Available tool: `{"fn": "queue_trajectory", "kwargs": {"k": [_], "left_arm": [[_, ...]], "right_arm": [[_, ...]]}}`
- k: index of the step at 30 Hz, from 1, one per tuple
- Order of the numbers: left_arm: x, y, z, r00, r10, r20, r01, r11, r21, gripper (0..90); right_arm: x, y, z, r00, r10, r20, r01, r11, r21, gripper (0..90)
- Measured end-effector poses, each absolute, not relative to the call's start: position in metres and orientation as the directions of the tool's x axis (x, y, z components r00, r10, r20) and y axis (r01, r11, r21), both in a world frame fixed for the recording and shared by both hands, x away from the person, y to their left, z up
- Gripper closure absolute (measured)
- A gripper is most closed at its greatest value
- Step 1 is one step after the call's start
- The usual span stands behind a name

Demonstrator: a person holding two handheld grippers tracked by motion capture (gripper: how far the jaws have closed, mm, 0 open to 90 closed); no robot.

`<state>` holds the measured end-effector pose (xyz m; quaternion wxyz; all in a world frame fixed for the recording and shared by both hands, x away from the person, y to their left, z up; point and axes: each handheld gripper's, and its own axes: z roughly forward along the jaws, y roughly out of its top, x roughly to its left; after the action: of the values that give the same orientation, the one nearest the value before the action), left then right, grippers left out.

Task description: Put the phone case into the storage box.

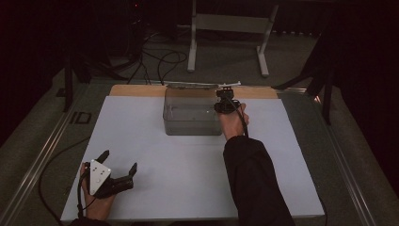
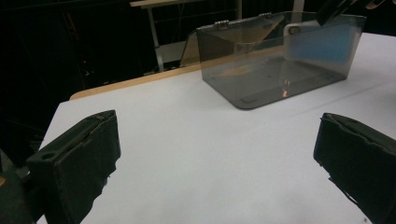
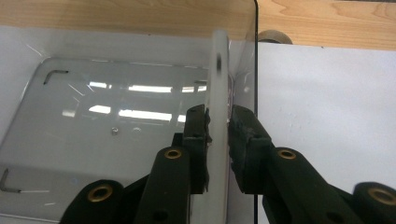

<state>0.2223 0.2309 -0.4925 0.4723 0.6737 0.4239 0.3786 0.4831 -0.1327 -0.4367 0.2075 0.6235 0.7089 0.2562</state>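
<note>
Clear plastic box (image 1: 192, 114) is our landmark: our right tool (image 1: 225, 104) clamps a white phone (image 3: 217, 126) upright inside its right wall; our left tool (image 1: 117, 169) rests spread open, well short of it on the counter (image 1: 188, 165).

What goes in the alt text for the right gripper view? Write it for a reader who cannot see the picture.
The right gripper holds a thin white phone-like slab edge-on between its two black jaws, inside a clear plastic box beside its right wall. The box stands on a white table surface, with a wooden edge beyond.
</note>
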Motion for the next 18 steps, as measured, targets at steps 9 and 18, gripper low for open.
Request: {"fn": "queue_trajectory", "kwargs": {"k": [9,18], "left_arm": [[0.2222,0.2308,-0.4925,0.355,0.928,0.111,0.213,-0.195,0.957,1.3],[0.2223,0.2307,-0.4927,0.354,0.929,0.111,0.214,-0.196,0.957,1.3]], "right_arm": [[0.4846,-0.1334,-0.4354,-0.135,0.991,0.013,0.790,0.100,0.605,81.4],[0.4835,-0.1331,-0.4349,-0.147,0.989,0.018,0.785,0.105,0.611,77.7]]}}
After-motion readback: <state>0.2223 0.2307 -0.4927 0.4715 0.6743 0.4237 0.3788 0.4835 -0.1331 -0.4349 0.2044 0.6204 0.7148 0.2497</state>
